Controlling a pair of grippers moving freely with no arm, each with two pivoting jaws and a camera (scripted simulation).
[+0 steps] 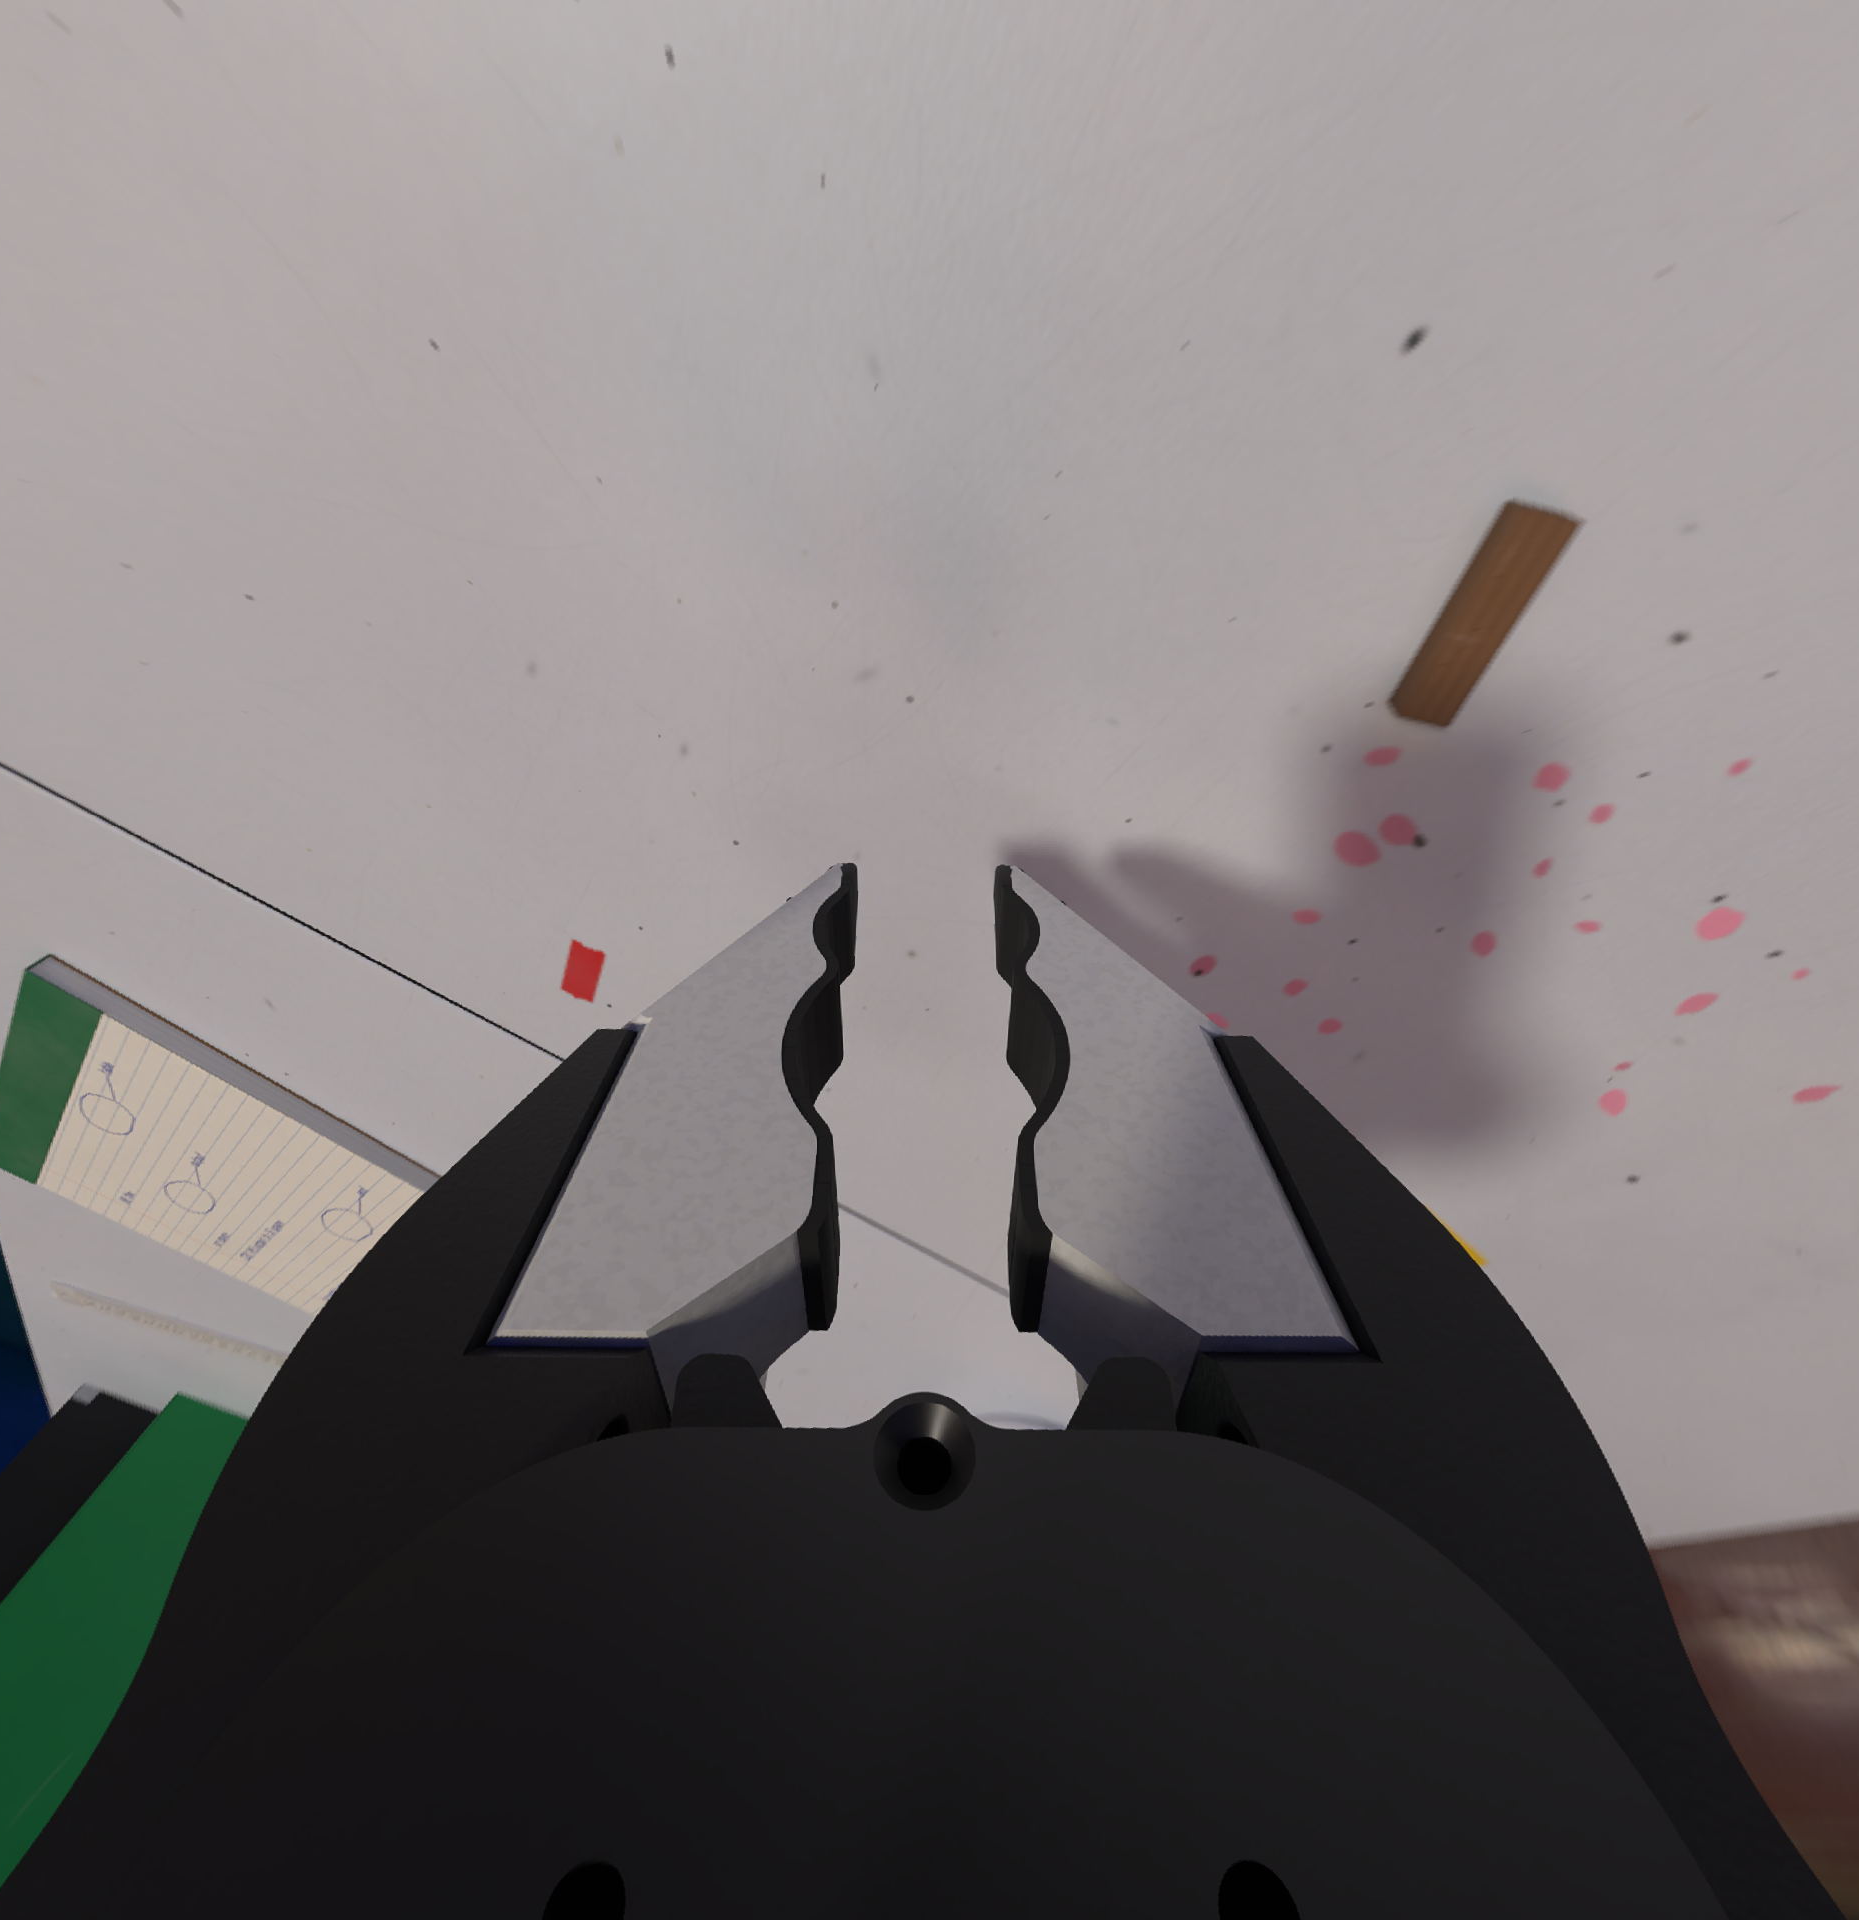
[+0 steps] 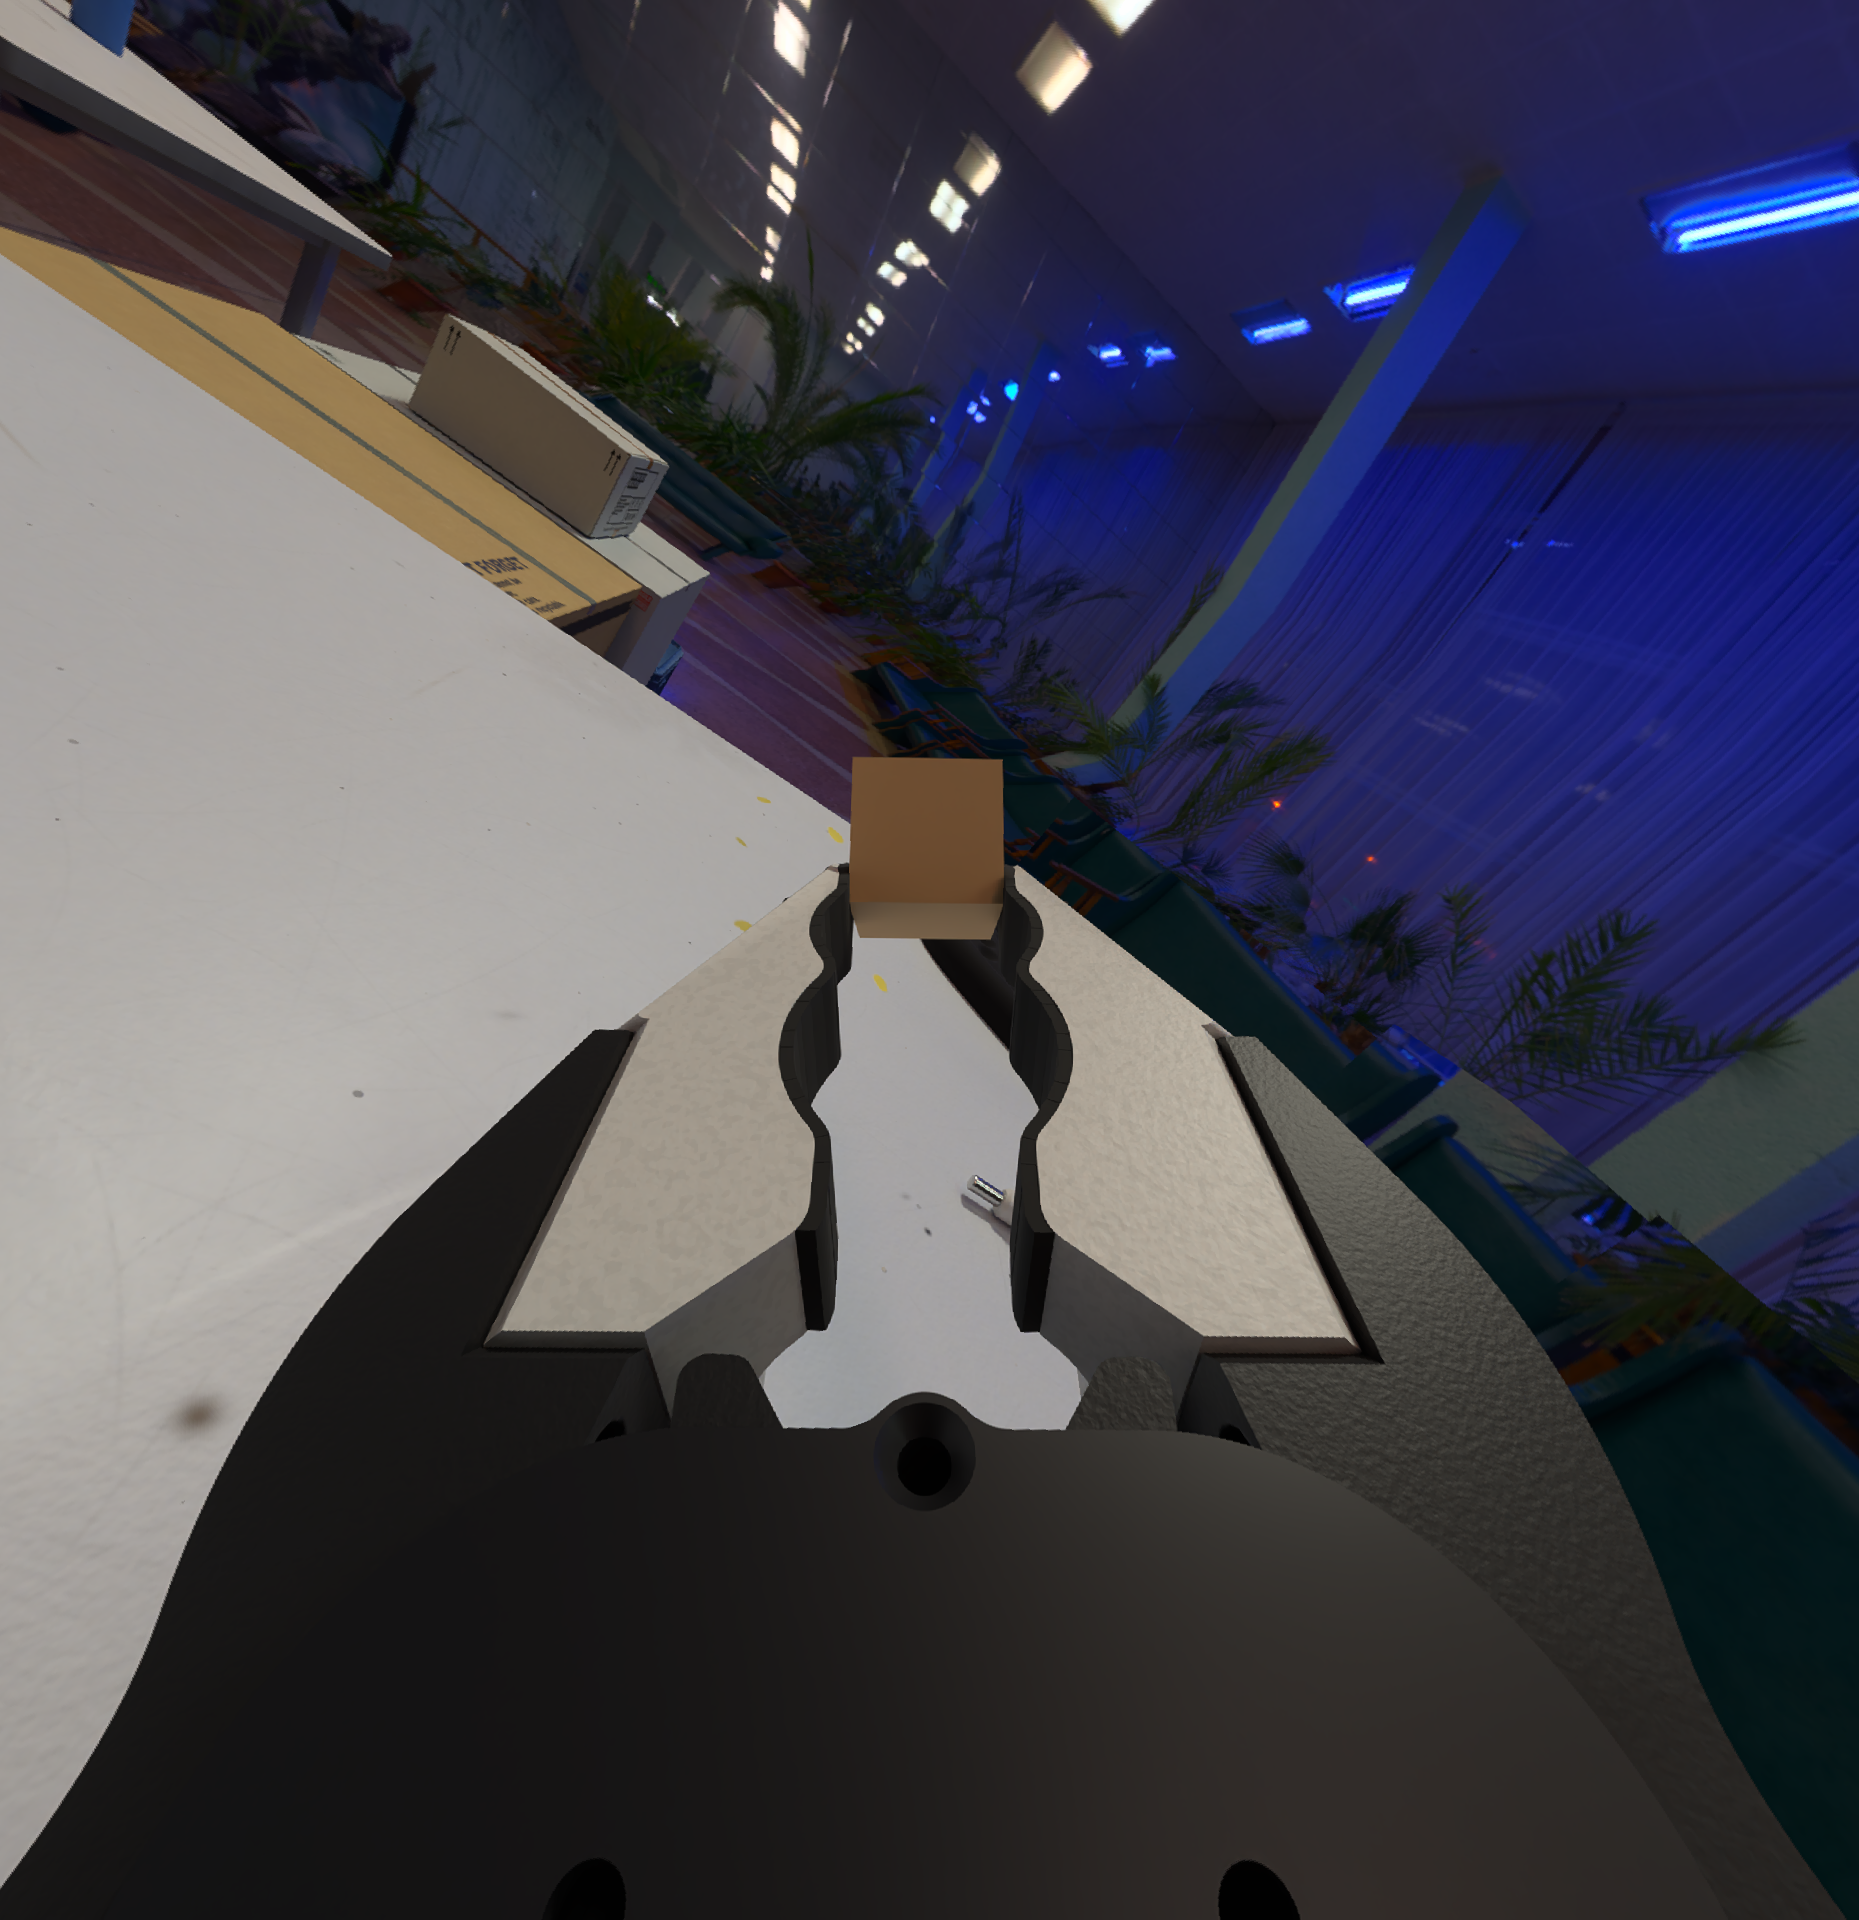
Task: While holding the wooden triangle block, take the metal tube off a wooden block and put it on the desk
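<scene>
Gripping the wooden triangle block (image 2: 926, 847) at its fingertips, the right gripper (image 2: 926, 894) hangs tilted over the white desk (image 2: 281, 831); the metal tube (image 2: 985, 1191) lies on that desk below, nearer than the block. The left gripper (image 1: 926, 883), jaws parted and empty, faces bare desk, a flat wooden block (image 1: 1484, 613) lying ahead to its right.

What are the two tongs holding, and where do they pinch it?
The right tongs pinch a wooden block by its two sides, at its near end. The left tongs hold nothing.
</scene>
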